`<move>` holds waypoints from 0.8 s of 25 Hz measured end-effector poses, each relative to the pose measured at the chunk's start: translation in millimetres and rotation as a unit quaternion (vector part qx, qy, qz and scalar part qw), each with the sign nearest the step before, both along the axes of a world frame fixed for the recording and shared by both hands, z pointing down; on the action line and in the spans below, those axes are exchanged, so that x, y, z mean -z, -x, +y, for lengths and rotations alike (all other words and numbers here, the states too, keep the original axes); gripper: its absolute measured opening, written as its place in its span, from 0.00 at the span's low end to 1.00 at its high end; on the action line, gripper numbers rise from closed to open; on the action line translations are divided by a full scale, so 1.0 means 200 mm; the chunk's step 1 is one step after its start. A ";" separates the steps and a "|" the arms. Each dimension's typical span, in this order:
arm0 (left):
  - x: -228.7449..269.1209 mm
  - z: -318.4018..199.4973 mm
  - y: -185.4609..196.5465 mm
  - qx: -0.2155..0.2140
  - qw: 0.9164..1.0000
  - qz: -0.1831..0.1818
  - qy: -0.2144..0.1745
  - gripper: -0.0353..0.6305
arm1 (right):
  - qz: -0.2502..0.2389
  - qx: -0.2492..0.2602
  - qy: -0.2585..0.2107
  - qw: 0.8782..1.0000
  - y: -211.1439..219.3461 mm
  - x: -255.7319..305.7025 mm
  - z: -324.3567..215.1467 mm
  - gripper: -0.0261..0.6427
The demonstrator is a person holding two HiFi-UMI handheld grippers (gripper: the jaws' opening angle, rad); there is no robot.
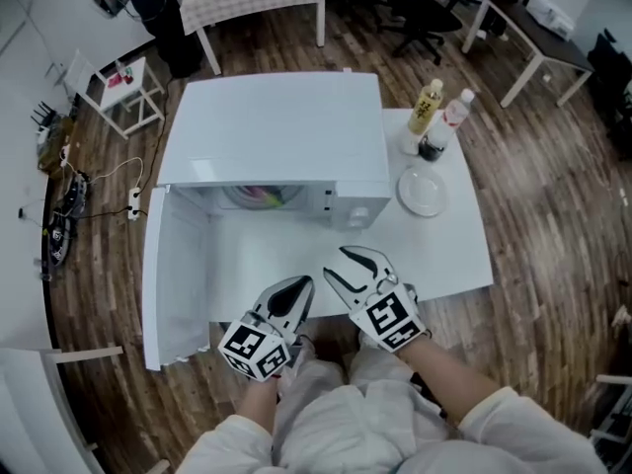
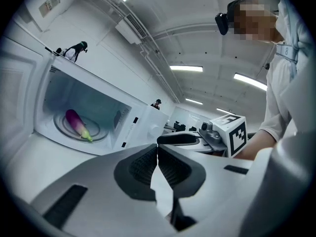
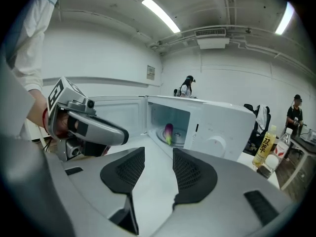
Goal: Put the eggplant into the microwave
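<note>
white table (image 1: 449, 255) holds an open microwave (image 1: 272, 126), eggplant (image 2: 78, 124) inside. left gripper (image 2: 157, 149) fingers together, right gripper (image 3: 158, 154) fingers wide, both empty. probably best: push the door (image 1: 178, 284) shut by its free edge.

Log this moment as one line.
eggplant: inside microwave | door: open | left gripper: shut, empty | right gripper: open, empty | both grippers: outside microwave, in front of it
</note>
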State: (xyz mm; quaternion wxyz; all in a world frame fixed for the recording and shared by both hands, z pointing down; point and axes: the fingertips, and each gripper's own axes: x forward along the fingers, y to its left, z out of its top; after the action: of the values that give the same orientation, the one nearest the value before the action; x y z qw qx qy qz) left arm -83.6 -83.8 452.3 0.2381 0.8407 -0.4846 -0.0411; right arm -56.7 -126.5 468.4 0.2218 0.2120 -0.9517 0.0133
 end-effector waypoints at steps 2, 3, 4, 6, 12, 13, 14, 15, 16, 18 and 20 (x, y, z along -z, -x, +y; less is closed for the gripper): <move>0.02 0.00 -0.09 -0.013 1.000 -0.002 0.000 0.06 | -0.002 0.001 -0.002 1.000 -0.09 0.01 0.02 0.32; 0.03 0.00 -0.13 -0.019 1.000 -0.002 -0.002 0.06 | -0.003 0.001 -0.004 1.000 -0.13 0.02 0.03 0.31; 0.04 -0.01 -0.16 -0.024 1.000 -0.002 -0.005 0.06 | -0.004 0.002 -0.007 1.000 -0.17 0.03 0.04 0.29; 0.07 -0.01 -0.23 -0.033 0.999 -0.003 -0.009 0.06 | -0.006 0.003 -0.014 1.000 -0.24 0.05 0.05 0.27; 0.12 -0.02 -0.42 -0.060 0.998 -0.010 -0.025 0.06 | -0.029 -0.008 -0.022 0.999 -0.44 0.13 0.08 0.13; 0.13 -0.03 -0.45 -0.065 0.997 -0.013 -0.026 0.06 | -0.032 -0.010 -0.021 0.999 -0.47 0.14 0.08 0.12; 0.13 -0.03 -0.48 -0.069 0.997 -0.015 -0.026 0.06 | -0.035 -0.012 -0.020 0.999 -0.49 0.14 0.08 0.11; 0.14 -0.04 -0.51 -0.073 0.997 -0.016 -0.025 0.06 | -0.038 -0.016 -0.018 0.999 -0.52 0.15 0.08 0.11; 0.15 -0.04 -0.54 -0.077 0.997 -0.017 -0.025 0.06 | -0.042 -0.021 -0.015 0.999 -0.55 0.16 0.08 0.10; 0.15 -0.04 -0.59 -0.086 0.996 -0.020 -0.028 0.06 | -0.050 -0.031 -0.008 0.998 -0.60 0.17 0.07 0.10; 0.16 -0.04 -0.64 -0.094 0.995 -0.025 -0.026 0.06 | -0.054 -0.036 -0.007 0.998 -0.65 0.18 0.07 0.09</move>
State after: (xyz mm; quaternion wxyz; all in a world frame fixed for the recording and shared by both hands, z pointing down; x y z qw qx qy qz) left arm 43.4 -92.3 420.6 0.2064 0.8891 -0.4084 -0.0103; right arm 72.4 -113.1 432.2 0.1676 0.2471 -0.9540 0.0266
